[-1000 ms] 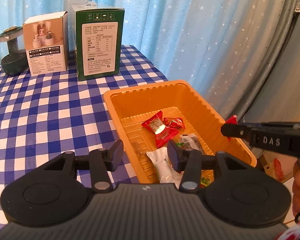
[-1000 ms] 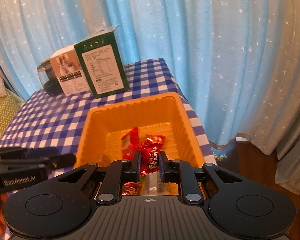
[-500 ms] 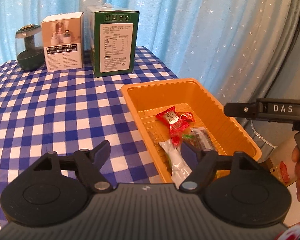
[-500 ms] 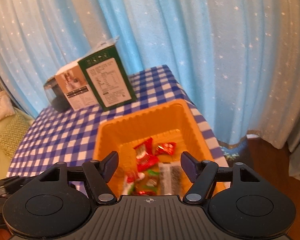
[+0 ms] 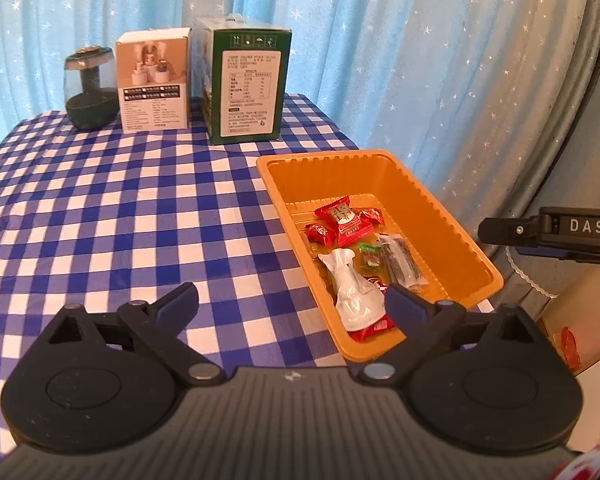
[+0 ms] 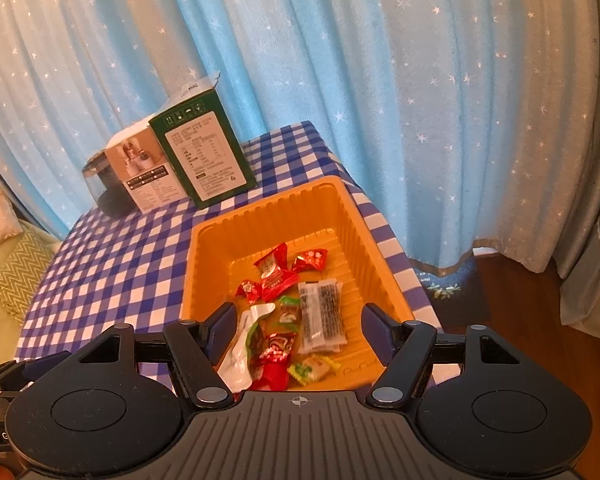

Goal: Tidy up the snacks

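Observation:
An orange plastic tray (image 5: 440, 216) (image 6: 260, 208) sits at the right edge of the table and holds several wrapped snacks. Among them are a red packet (image 5: 346, 220) (image 6: 274, 272), a white pouch (image 5: 354, 292) (image 6: 244, 344), a dark bar in clear wrap (image 5: 402, 260) (image 6: 322, 312) and small red candies (image 6: 312, 259). My left gripper (image 5: 292, 300) hovers before the tray's near left corner, its jaws opening wide with nothing between them. My right gripper (image 6: 298, 314) hangs open above the tray's near end, holding nothing.
A green box (image 5: 248, 84), a white box (image 5: 154, 84) and a dark glass jar (image 5: 90, 88) stand at the back of the blue checked tablecloth (image 5: 120, 208). Blue star curtains hang behind. Wooden floor (image 6: 520, 320) lies right of the table, and a sofa (image 6: 16, 264) left.
The right gripper let go of a red snack packet into the tray and opened. Both grippers drew back from the tray, and the left jaws spread much wider.

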